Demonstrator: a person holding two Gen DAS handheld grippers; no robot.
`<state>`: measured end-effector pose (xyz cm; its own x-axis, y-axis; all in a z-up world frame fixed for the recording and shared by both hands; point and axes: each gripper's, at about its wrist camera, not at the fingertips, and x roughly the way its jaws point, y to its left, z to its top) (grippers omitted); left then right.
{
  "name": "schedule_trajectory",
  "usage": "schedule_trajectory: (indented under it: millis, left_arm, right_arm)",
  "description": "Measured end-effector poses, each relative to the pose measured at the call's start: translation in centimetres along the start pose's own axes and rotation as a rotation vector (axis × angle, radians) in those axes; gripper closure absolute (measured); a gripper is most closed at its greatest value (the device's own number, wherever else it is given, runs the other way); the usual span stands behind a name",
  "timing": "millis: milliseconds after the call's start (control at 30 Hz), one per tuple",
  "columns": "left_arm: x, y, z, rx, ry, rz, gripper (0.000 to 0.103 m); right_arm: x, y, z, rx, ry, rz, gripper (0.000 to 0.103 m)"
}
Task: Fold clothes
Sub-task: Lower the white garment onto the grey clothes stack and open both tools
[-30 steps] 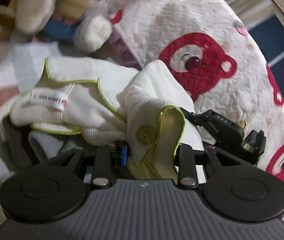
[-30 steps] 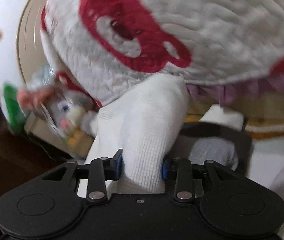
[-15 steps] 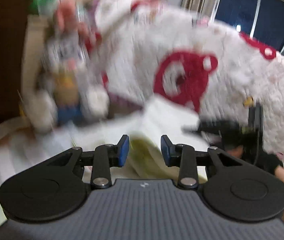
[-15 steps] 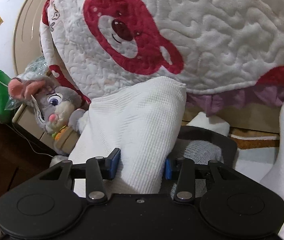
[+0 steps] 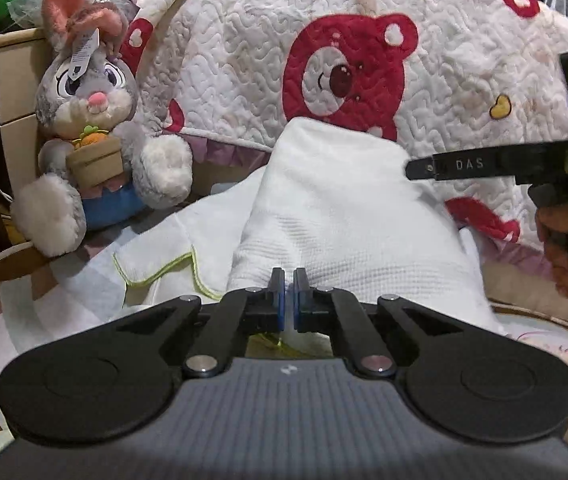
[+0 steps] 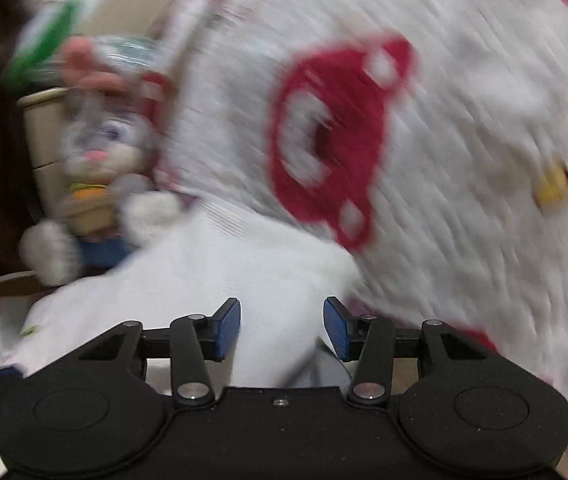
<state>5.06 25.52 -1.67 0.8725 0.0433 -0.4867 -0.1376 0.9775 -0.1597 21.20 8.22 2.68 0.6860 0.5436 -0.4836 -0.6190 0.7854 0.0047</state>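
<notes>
While our left gripper is pinching shut at the white garment ahead of its fingers, though a grip is not visible, we are keeping our right gripper wide above the cloth.

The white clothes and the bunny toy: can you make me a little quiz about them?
1. True or false: the bunny toy holds a pot with a carrot.
2. Which gripper is open: left or right?
3. What colour edges the white garment: A blue, B lime green, C red?

Key: 1 true. 2 right; the left gripper's jaws are nearly together. 3 B.
</notes>
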Motion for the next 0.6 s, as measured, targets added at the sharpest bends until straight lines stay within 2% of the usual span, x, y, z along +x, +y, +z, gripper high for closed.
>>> schedule_trajectory:
  millis: [33, 67, 167, 200, 267, 300, 400, 600]
  left_arm:
    - [-0.3, -0.2, 0.4, 0.000, -0.025, -0.021, 0.100]
    - [-0.7, -0.4, 0.8, 0.000, -0.051, -0.044, 0.100]
    - [-2.1, -1.7, 1.7, 0.039, -0.160, -0.191, 0.097]
    - [-1.8, -2.5, 2.0, 0.061, -0.139, -0.201, 0.097]
    - [-0.2, -3.4, 1.8, 0.072, -0.066, -0.186, 0.097]
    - [0.8, -3.3, 1.3, 0.044, -0.022, -0.179, 0.097]
    - [1.0, -2.4, 0.3, -0.036, -0.010, -0.237, 0.097]
    - [1.3, -1.8, -0.5, -0.071, 0.001, -0.269, 0.097]
  right_arm:
    - [-0.5, 0.8, 0.2, -0.053, -0.031, 0.017, 0.052]
    - [-0.1, 0.8, 0.5, -0.047, -0.032, 0.053, 0.052]
    - [1.1, 0.4, 1.2, -0.013, -0.028, 0.167, 0.051]
    - [1.5, 0.3, 1.4, -0.001, -0.027, 0.205, 0.051]
    - [3.4, -0.1, 1.6, 0.023, 0.003, 0.213, 0.049]
    - [4.5, -0.5, 1.4, 0.028, 0.023, 0.202, 0.049]
    - [7.3, -1.7, 0.8, 0.054, 0.070, 0.171, 0.050]
    - [11.0, -4.4, -1.0, 0.164, 0.089, 0.133, 0.049]
